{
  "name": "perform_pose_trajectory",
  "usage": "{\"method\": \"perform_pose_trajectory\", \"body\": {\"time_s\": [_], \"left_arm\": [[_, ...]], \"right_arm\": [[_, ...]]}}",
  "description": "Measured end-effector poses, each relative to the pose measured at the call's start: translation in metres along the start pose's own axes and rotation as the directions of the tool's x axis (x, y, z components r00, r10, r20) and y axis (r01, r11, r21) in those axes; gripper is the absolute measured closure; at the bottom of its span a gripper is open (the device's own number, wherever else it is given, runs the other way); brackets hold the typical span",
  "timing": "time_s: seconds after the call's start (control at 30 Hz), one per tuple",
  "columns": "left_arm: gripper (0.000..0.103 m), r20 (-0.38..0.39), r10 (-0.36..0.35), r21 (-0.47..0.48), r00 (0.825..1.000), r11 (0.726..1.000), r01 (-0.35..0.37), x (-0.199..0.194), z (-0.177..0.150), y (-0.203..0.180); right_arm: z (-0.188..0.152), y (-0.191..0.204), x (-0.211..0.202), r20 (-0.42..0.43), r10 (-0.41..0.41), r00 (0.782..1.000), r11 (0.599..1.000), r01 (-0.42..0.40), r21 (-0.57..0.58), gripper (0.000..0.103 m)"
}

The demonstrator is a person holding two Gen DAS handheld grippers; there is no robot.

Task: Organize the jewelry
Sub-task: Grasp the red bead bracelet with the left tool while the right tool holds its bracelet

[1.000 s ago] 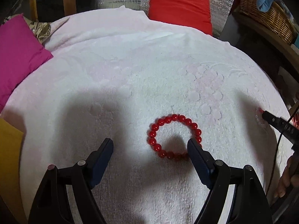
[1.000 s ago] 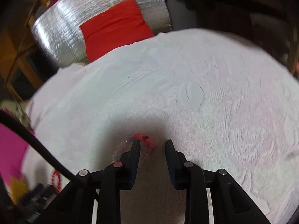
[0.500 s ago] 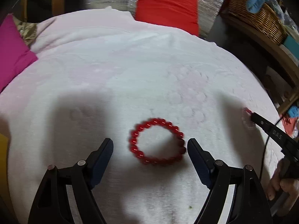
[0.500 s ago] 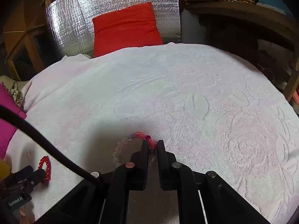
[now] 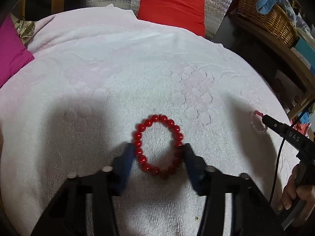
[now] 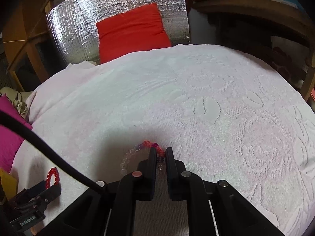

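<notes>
Left wrist view has my left tongs (image 5: 157, 153) straddling the red bracelet (image 5: 158, 143), one finger at each outer side of the ring and seemingly touching the beads, though the jaws are not yet squeezed in; I count them open. The bracelet lies flat on the white towel (image 5: 118, 74), about midway across the bed and toward its near edge. My right tongs (image 6: 161, 155) are nearly closed and pinch the red and purple end of the pale bracelet (image 6: 137, 149), which lies on the towel nearer the bed's right edge; its clear beads trail off to the left of the fingers.

For the left side, I judge that squeezing across the whole ring may only fold the elastic loop and let round beads roll out of the pads. Better, I think, to shift so one finger sits inside the ring and the other outside, then close on a single strand of beads, pressing lightly into the towel so the tips get under them. The terry pile could snag the tips, so I would lift slowly and straight.

For the right side, the grip looks shallow, close to the fingertips. I would keep it firm and raise gently, watching that the dangling clear beads do not drag the strand free.

Where either piece should go I cannot tell; no tray or box shows.
</notes>
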State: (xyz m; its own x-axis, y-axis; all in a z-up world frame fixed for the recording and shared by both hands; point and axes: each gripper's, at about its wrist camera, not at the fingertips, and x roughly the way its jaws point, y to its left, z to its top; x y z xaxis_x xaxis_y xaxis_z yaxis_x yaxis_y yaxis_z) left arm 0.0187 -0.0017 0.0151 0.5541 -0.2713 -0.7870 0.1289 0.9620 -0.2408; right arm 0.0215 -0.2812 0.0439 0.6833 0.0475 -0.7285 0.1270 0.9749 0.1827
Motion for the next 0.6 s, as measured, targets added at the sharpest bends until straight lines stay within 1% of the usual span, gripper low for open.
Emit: {"method": "perform_pose_trajectory", "body": {"time_s": [0.03,0.07,0.13,0.27,0.37,0.53,0.6], "left_arm": [[0.072,0.001,-0.001,-0.002,1.000,1.000,0.001,0.000,0.000,0.001],[0.079,0.003,-0.005,-0.001,1.000,1.000,0.005,-0.001,0.001,0.001],[0.084,0.008,-0.003,-0.001,1.000,1.000,0.003,-0.002,0.001,0.002],[0.085,0.019,-0.007,-0.026,1.000,1.000,0.007,-0.005,0.001,0.007],[0.085,0.042,-0.014,-0.035,0.999,0.999,0.015,-0.011,0.001,0.009],[0.085,0.071,-0.011,-0.030,0.997,0.999,0.013,-0.024,0.001,0.007],[0.085,0.081,-0.022,-0.035,0.996,0.999,0.025,-0.031,0.000,0.008]], "right_arm": [[0.000,0.000,-0.001,0.002,0.002,1.000,1.000,-0.002,-0.001,0.093],[0.000,0.001,-0.001,0.003,0.004,1.000,1.000,-0.004,-0.002,0.093],[0.000,0.001,-0.003,0.007,0.005,1.000,1.000,-0.005,-0.004,0.093],[-0.001,0.002,-0.011,0.018,0.021,1.000,1.000,-0.021,-0.004,0.093],[-0.001,0.004,-0.015,0.027,0.044,0.999,0.999,-0.044,-0.004,0.093],[0.001,0.007,-0.026,0.035,0.117,0.992,0.993,-0.118,0.011,0.093],[0.001,0.010,-0.031,0.044,0.135,0.990,0.991,-0.136,0.005,0.093]]}}
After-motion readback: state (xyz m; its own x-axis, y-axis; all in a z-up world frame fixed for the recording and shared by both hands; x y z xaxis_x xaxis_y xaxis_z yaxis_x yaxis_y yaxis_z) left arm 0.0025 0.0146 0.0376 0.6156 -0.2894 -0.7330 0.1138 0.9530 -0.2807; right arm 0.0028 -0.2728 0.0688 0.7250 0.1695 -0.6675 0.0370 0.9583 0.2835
